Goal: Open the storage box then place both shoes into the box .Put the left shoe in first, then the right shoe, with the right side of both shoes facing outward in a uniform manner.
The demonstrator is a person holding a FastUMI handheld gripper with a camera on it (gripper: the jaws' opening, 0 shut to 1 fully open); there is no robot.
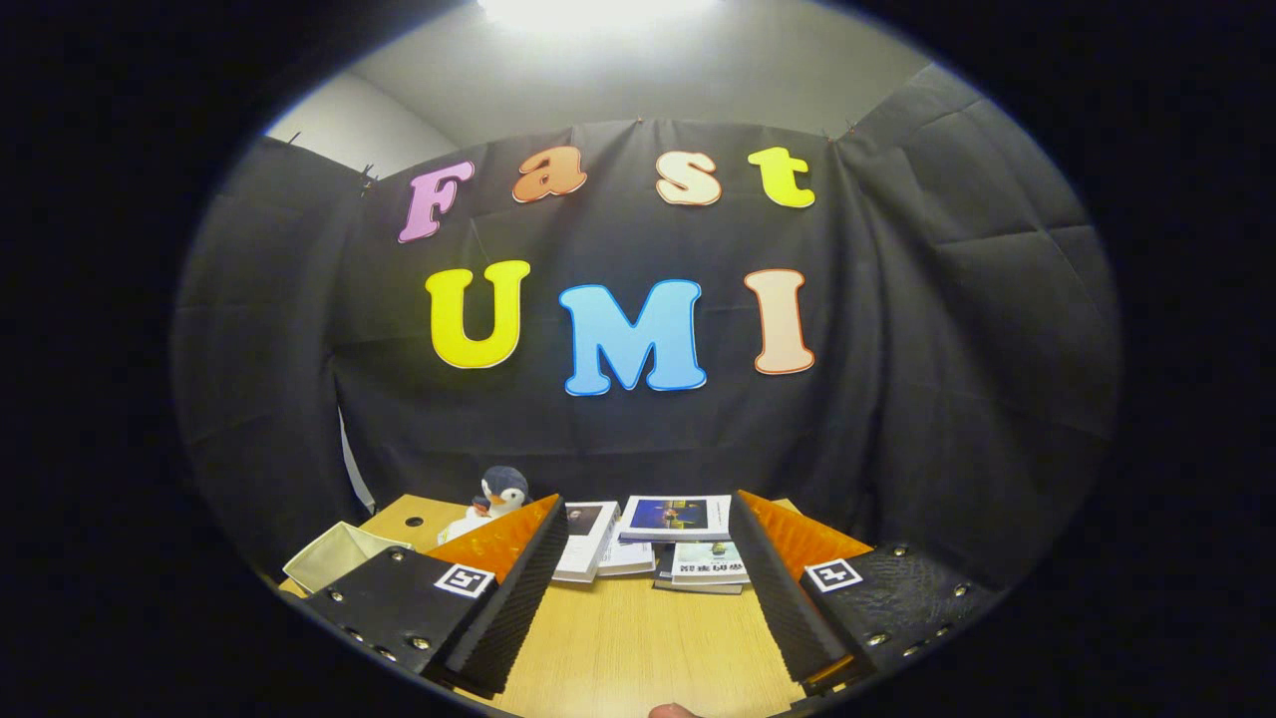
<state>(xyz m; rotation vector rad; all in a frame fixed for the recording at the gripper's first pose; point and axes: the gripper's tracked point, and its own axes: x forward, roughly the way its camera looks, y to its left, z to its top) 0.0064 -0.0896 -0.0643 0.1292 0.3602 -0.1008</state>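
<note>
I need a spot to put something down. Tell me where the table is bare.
The open gripper frames a bare strip of table between its fingers, running up to the books. Beyond that it is crowded: books in a row, a penguin toy and a pale box beside the left finger.

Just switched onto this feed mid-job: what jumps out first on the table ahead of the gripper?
The gripper is open, its two fingers spread wide over bare wooden table with nothing between them. Just beyond the fingertips lies a cluster of books against the black cloth wall. A penguin plush toy stands beyond the left finger, and a pale open box sits further to its left at the table edge.
</note>
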